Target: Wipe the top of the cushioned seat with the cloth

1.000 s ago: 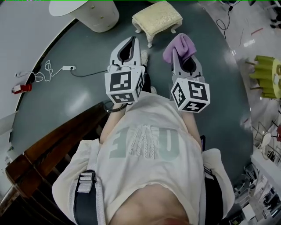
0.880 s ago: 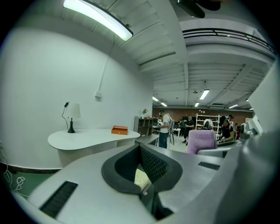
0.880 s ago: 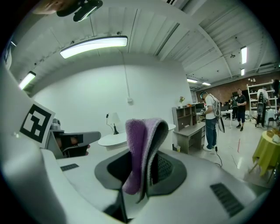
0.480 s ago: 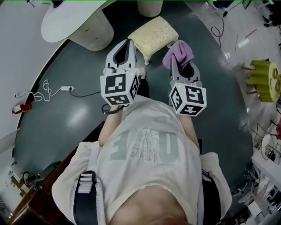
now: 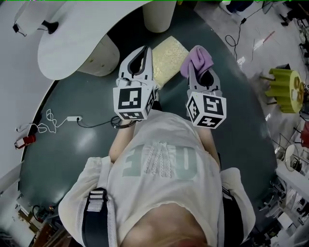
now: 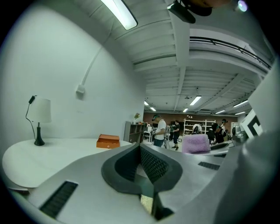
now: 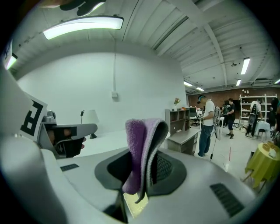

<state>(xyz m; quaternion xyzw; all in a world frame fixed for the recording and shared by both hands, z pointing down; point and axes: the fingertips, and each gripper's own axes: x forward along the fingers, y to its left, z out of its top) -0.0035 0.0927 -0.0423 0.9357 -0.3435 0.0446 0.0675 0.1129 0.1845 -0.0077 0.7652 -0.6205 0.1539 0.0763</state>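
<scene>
The cushioned seat (image 5: 170, 54), a cream padded footstool, stands on the dark floor straight ahead, its near part hidden behind both grippers. My left gripper (image 5: 145, 50) hovers over the seat's left edge, jaws shut with nothing between them (image 6: 141, 148). My right gripper (image 5: 199, 61) is beside the seat's right edge, shut on a folded purple cloth (image 5: 197, 59). In the right gripper view the cloth (image 7: 141, 148) sticks up out of the jaws. A sliver of the cream seat (image 7: 134, 204) shows below the jaws.
A white round table (image 5: 72, 46) with a small lamp (image 5: 47, 26) stands at the left, and a cream cylinder (image 5: 158, 14) behind the seat. A power strip and cables (image 5: 53, 120) lie on the floor. A yellow-green stool (image 5: 285, 89) stands at right. People stand far off (image 7: 205, 127).
The person has stepped forward: the seat has come closer and now lies just under the grippers' tips. The dark wooden furniture at lower left has left the view. Both grippers hold as before.
</scene>
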